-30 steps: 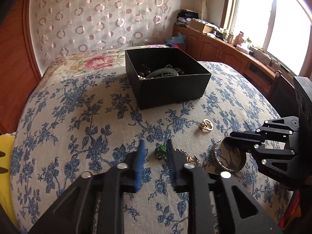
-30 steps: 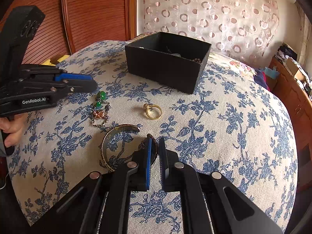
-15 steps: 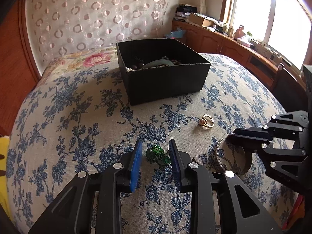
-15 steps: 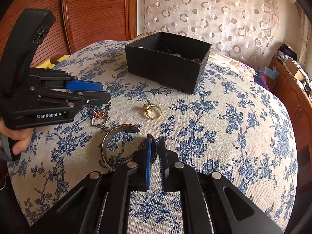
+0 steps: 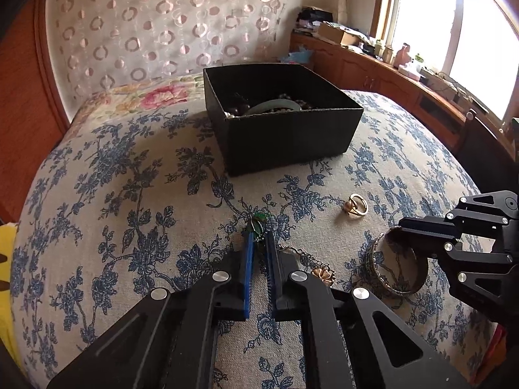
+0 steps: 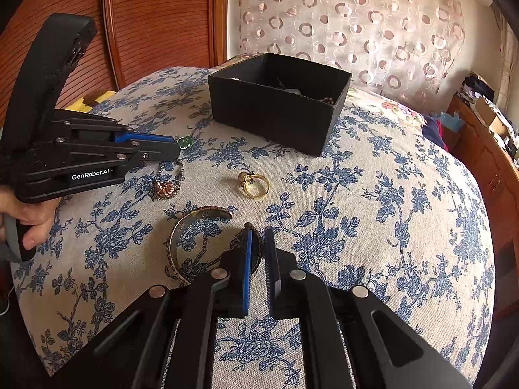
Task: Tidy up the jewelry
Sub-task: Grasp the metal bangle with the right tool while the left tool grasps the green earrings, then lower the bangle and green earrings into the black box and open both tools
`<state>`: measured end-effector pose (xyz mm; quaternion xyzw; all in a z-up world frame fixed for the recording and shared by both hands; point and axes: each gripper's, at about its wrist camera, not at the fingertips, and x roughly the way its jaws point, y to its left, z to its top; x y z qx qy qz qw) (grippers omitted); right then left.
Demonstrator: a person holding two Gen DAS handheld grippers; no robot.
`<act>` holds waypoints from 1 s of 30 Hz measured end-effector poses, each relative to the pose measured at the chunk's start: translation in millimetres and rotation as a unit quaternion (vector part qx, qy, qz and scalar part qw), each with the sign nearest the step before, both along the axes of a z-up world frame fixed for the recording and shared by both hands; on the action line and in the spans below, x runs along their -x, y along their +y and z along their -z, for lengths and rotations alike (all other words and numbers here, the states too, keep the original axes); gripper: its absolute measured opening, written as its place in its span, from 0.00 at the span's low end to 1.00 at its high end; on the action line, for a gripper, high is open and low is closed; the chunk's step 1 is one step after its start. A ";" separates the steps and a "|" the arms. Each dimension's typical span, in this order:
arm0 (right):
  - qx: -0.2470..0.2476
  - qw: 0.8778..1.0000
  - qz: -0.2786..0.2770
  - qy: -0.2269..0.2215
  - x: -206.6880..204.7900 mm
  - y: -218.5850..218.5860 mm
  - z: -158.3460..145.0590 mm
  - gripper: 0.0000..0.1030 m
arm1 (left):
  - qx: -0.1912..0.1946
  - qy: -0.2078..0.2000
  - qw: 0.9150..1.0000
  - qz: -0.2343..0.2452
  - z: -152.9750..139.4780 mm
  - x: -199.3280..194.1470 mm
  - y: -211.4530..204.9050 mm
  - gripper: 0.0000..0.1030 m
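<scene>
The jaws of the left gripper (image 5: 258,241) are pressed together on the green-stone end of a necklace (image 5: 258,221), the green piece protruding just past the tips. From those tips, a thin chain is seen trailing back and to the right to a copper flower pendant (image 5: 322,275) lying on the blue-flowered bedspread (image 5: 129,201). Ahead of the left jaws, well apart, a black box (image 5: 292,136) is set on the spread, with beads and a pale bangle inside. To the right of the left jaws, a gold ring (image 5: 356,205) is lying on the fabric, between the box and the cuff. Further right, the jaws of the right gripper (image 6: 256,243) are closed on the wall of an open metal cuff bracelet (image 6: 181,243), whose loop is spread out to the left of those jaws and is resting on the spread.
</scene>
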<state>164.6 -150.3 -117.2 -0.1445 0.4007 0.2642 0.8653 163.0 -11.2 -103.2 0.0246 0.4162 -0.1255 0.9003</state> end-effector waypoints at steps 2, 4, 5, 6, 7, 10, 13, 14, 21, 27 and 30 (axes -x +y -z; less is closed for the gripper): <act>0.000 1.000 0.000 0.000 0.1 0.1 0.0 0.08 | 0.003 -0.005 1.000 -0.003 -1.5 1.3 2.0 0.06; 0.000 1.000 0.000 0.000 0.1 0.1 0.1 0.08 | 0.010 -0.014 1.000 -0.004 -6.2 5.1 4.4 0.06; 0.000 1.000 0.000 0.000 0.2 0.1 0.0 0.08 | 0.014 -0.017 1.000 -0.005 -8.6 6.5 5.1 0.06; 0.000 1.000 0.000 0.000 0.1 0.1 0.1 0.08 | 0.017 -0.021 1.000 -0.004 -11.7 8.5 5.7 0.06; 0.000 1.000 0.000 0.000 0.2 0.1 0.1 0.08 | 0.021 -0.029 0.999 -0.003 -17.1 11.8 6.0 0.05; -0.002 1.000 0.000 0.001 -0.1 -0.5 0.0 0.08 | 0.029 -0.046 0.999 0.001 -31.5 19.2 5.4 0.06; -0.003 1.000 0.000 0.003 -1.1 -0.9 -0.3 0.08 | 0.040 -0.058 0.997 0.010 -44.7 26.0 3.2 0.05; -0.002 1.000 0.000 0.002 -1.0 -0.9 -0.3 0.08 | 0.044 -0.059 0.997 0.013 -47.5 26.7 2.4 0.05; -0.004 1.000 0.000 0.003 -1.4 -1.6 -0.6 0.08 | 0.052 -0.075 0.996 0.025 -62.2 34.1 -2.8 0.05; -0.003 1.000 0.000 0.002 -1.1 -0.3 -0.7 0.06 | 0.057 -0.092 0.994 0.031 -74.5 41.3 -3.7 0.05; -0.010 1.000 0.001 0.007 -1.8 -1.1 -2.2 0.06 | 0.057 -0.101 0.993 0.035 -82.7 43.4 -4.8 0.05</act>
